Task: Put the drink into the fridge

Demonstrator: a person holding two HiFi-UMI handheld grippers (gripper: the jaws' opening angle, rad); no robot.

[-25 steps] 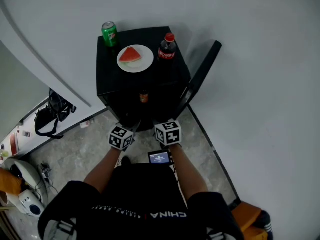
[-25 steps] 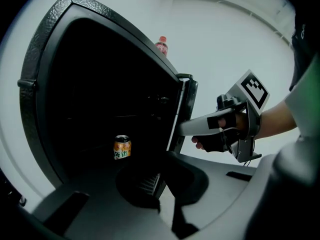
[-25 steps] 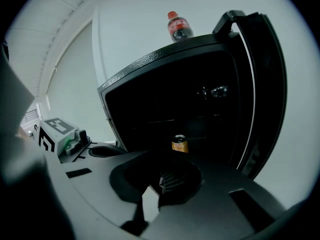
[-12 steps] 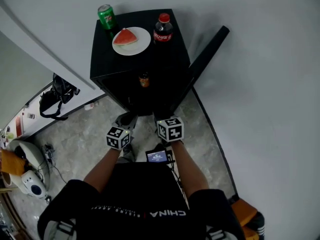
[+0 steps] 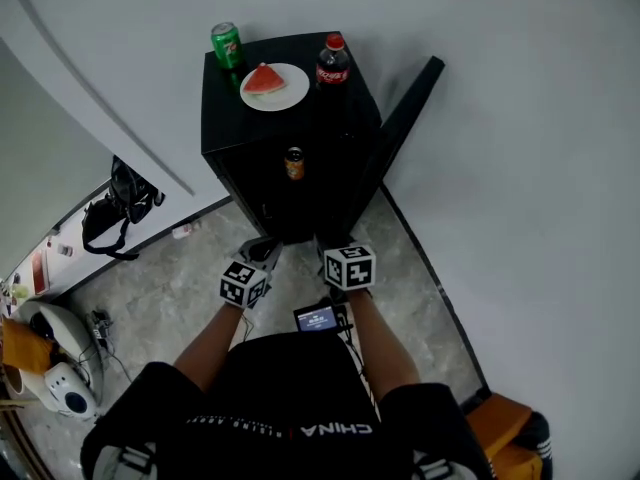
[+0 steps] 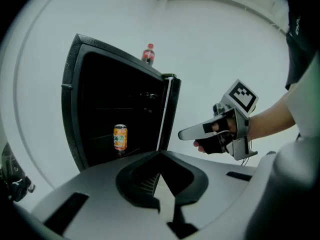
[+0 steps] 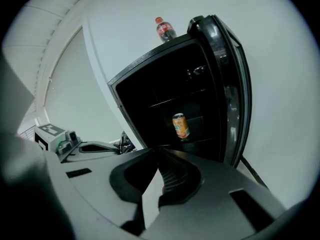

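From your head view, the orange can (image 5: 294, 163) stands on a shelf inside the black fridge (image 5: 300, 118), whose door (image 5: 400, 128) hangs open. Your left claw (image 5: 262, 253) and right claw (image 5: 329, 241) are side by side, low in front of it. On top sit a green can (image 5: 227, 45), a plate (image 5: 290, 93) and a cola bottle (image 5: 332, 61).

In the left gripper view, your left claw's (image 6: 160, 154) jaws are together with nothing between them.

In the right gripper view, your right claw (image 7: 159, 150) is likewise closed and empty, with the can beyond its tips.
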